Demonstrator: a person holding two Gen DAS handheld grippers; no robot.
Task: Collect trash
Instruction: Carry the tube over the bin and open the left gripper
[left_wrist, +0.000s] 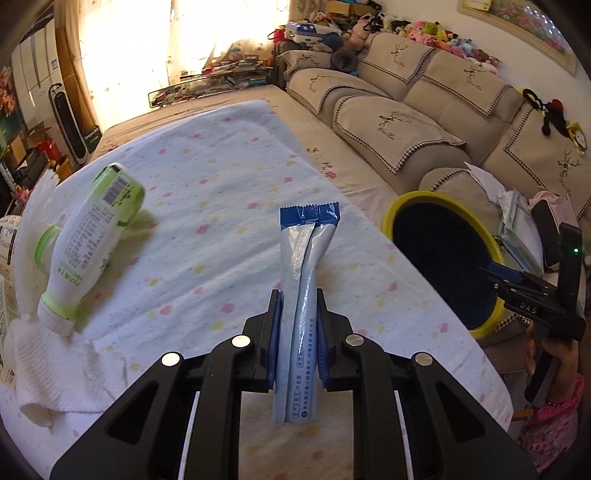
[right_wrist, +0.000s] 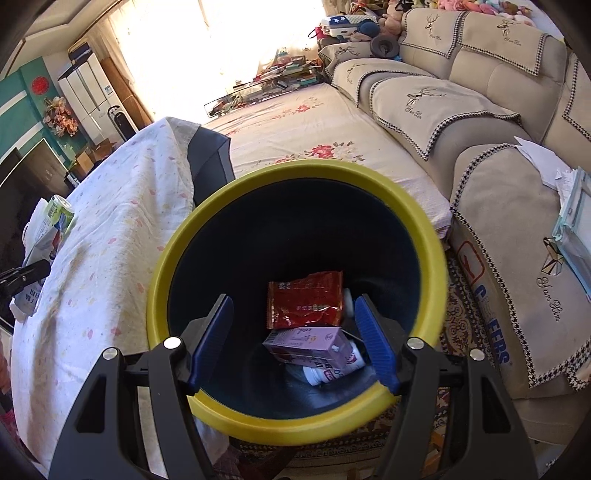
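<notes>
Blue and silver foil marks the long sachet that is clamped between the blue pads of the left hand-held gripper; the packet stands upright in the grip, its crimped top lifted clear of the table, which is covered by a white cloth dotted in pink and yellow. To the left on that cloth a white bottle with a green label is seen lying tilted against a crumpled white paper towel. Off the table's right edge the bin is seen (yellow rim, dark inside), with a beige sofa beyond it.

The right hand-held gripper is held over the bin's near rim with its jaws spread wide and nothing between them. Through the gap the bottom of the bin is visible, where a red wrapper, a purple carton and a small white bottle are already lying. In the left wrist view that gripper is seen at the far right, gripped by a hand in a pink patterned sleeve.
</notes>
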